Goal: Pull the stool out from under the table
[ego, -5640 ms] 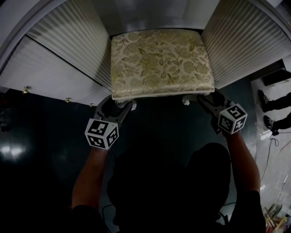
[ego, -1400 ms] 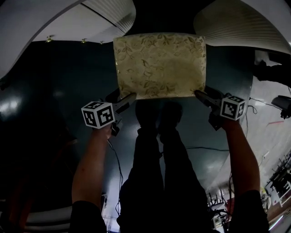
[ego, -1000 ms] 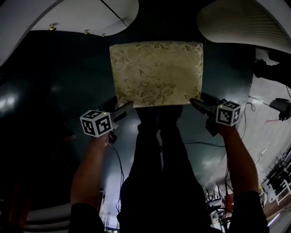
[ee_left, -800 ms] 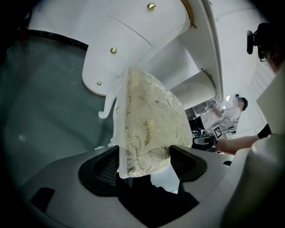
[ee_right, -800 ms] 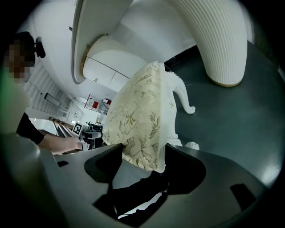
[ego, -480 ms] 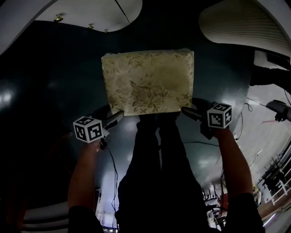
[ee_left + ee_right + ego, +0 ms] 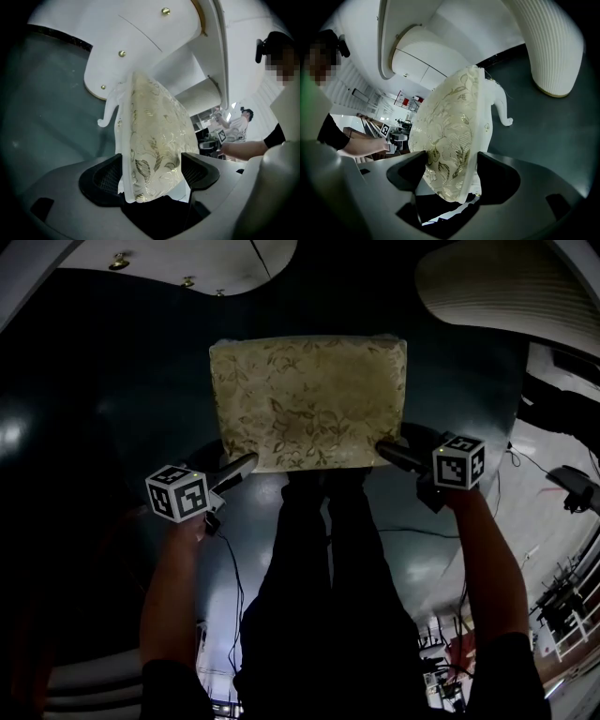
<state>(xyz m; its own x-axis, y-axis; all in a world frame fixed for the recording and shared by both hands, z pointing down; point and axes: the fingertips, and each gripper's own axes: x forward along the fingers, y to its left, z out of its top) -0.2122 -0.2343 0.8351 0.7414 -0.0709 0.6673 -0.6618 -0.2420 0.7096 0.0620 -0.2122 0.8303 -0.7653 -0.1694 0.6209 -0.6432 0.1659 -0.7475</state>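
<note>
The stool (image 7: 309,399), with a gold floral cushion and white curved legs, stands on the dark floor away from the white table (image 7: 187,259). My left gripper (image 7: 246,463) is at its near left corner and my right gripper (image 7: 384,448) at its near right corner. In the left gripper view the cushion corner (image 7: 154,140) lies between the jaws of the left gripper (image 7: 152,171), which have just been opening and stand wide. In the right gripper view the other corner (image 7: 450,126) sits likewise inside the right gripper (image 7: 451,171), whose jaws have also just opened. Both are open around the corners.
The table's ribbed white pedestal (image 7: 506,287) curves in at the upper right, its drawer front with brass knobs (image 7: 154,42) at the upper left. The person's legs (image 7: 319,549) stand just behind the stool. A cable (image 7: 234,587) runs along the floor. Equipment lies at the right edge (image 7: 572,484).
The stool has come out from under the table onto the open floor. Over the last second both grippers have stayed at its near corners while the view shifted slightly.
</note>
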